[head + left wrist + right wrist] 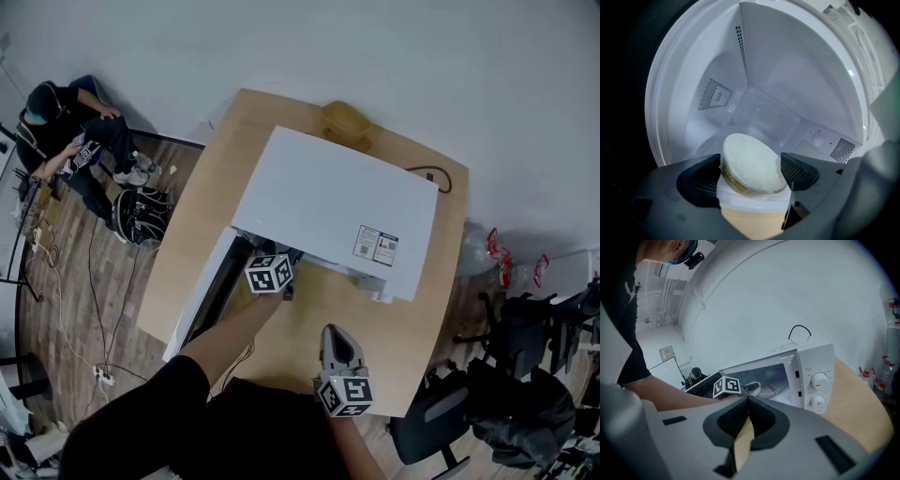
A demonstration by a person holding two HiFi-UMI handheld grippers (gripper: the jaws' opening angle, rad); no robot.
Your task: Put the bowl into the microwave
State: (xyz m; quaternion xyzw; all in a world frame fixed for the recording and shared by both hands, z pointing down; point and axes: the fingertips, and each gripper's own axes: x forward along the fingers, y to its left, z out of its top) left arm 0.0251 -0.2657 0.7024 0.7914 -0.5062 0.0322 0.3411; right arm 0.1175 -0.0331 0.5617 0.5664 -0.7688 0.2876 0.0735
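The white microwave [328, 202] stands on the wooden table [427, 309] with its door [202, 295] swung open to the left. My left gripper [751, 158] reaches into the cavity [787, 70]; in the head view only its marker cube [270, 274] shows at the opening. A white bowl [754, 161] with a yellow band lies tilted at the front of the cavity. It sits between the widely spread jaws, whose pads do not visibly press on it. My right gripper [330, 332] hovers over the table in front of the microwave [815, 376], shut and empty [748, 400].
A yellow container [345, 119] sits behind the microwave, and a black cable [436, 178] runs off the table's back right. A person [66, 122] sits at far left beside a backpack [141, 214]. Office chairs [441, 422] stand at right.
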